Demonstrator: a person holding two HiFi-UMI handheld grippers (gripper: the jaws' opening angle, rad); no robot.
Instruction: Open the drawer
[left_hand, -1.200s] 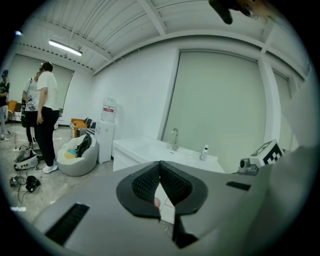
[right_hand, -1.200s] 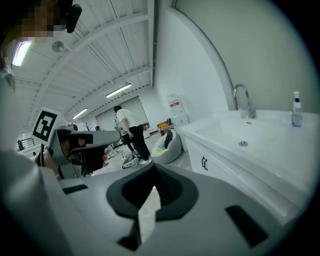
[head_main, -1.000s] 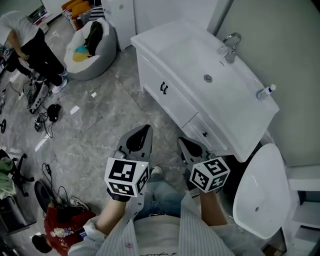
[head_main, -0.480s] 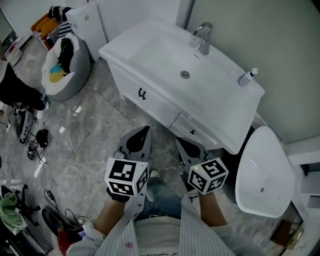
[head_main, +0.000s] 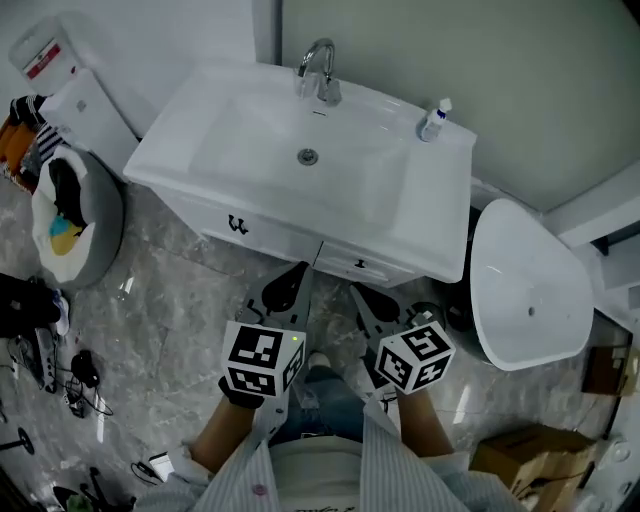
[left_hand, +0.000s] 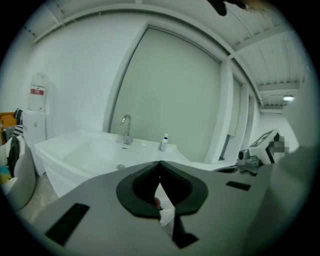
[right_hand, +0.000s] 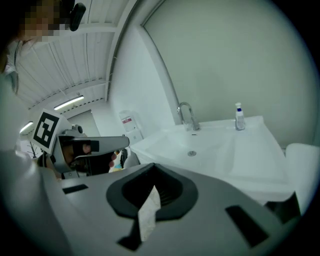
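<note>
A white vanity (head_main: 200, 215) with a sink stands straight ahead in the head view. Its small drawer (head_main: 385, 268) with a dark handle (head_main: 360, 264) sits at the lower right of the front; a cabinet door with a dark handle (head_main: 238, 225) is to its left. My left gripper (head_main: 298, 270) is shut and empty, its tips just below the vanity front, left of the drawer handle. My right gripper (head_main: 358, 292) is also shut and empty, a little below the drawer handle. Neither touches the drawer. The closed tips show in the left gripper view (left_hand: 160, 163) and the right gripper view (right_hand: 153, 164).
A faucet (head_main: 318, 70) and a small bottle (head_main: 432, 120) stand on the sink top. A white oval basin (head_main: 530, 300) stands to the right, cardboard boxes (head_main: 530, 465) lie at the lower right, a grey beanbag (head_main: 70, 215) lies to the left, and cables (head_main: 80, 375) lie on the marble floor.
The view has swung so the vanity now faces me squarely instead of lying diagonally. Both grippers have come nearer to its front and stay shut.
</note>
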